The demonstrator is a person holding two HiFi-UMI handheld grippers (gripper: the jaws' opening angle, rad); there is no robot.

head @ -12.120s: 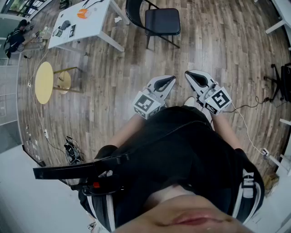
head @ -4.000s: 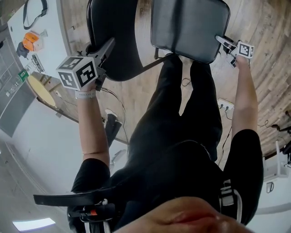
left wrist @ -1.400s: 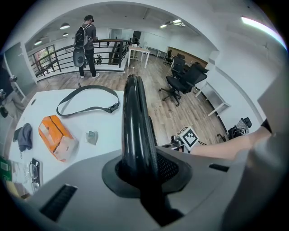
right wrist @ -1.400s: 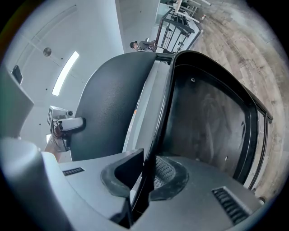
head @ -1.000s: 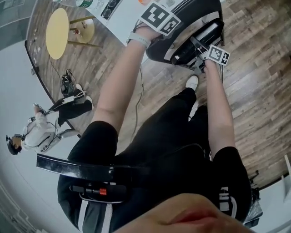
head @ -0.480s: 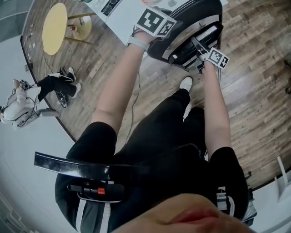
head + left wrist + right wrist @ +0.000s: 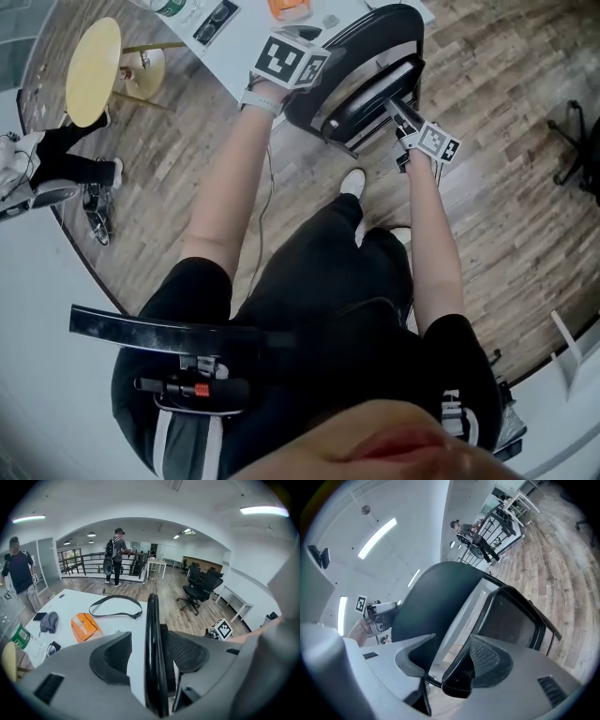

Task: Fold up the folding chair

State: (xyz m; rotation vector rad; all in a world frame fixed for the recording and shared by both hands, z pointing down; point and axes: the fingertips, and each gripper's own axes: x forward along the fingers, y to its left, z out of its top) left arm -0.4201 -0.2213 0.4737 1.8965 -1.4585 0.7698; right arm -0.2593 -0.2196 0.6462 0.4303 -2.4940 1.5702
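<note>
On wooden floor (image 7: 506,187), beside white table (image 7: 246,42): chair (image 7: 361,70) folded flat, upright on edge.

At left gripper (image 7: 147,639): jaws just opened to full spread, chair's back rim between pads, unclamped.

At right gripper (image 7: 454,641): jaws just opened partway, seat corner between pads, unclamped.

Chair (image 7: 375,37) ahead of person, beside table (image 7: 239,54) — left gripper (image 7: 305,67) at its left end, right gripper (image 7: 398,111) at its right; stool (image 7: 94,58) far left.
</note>
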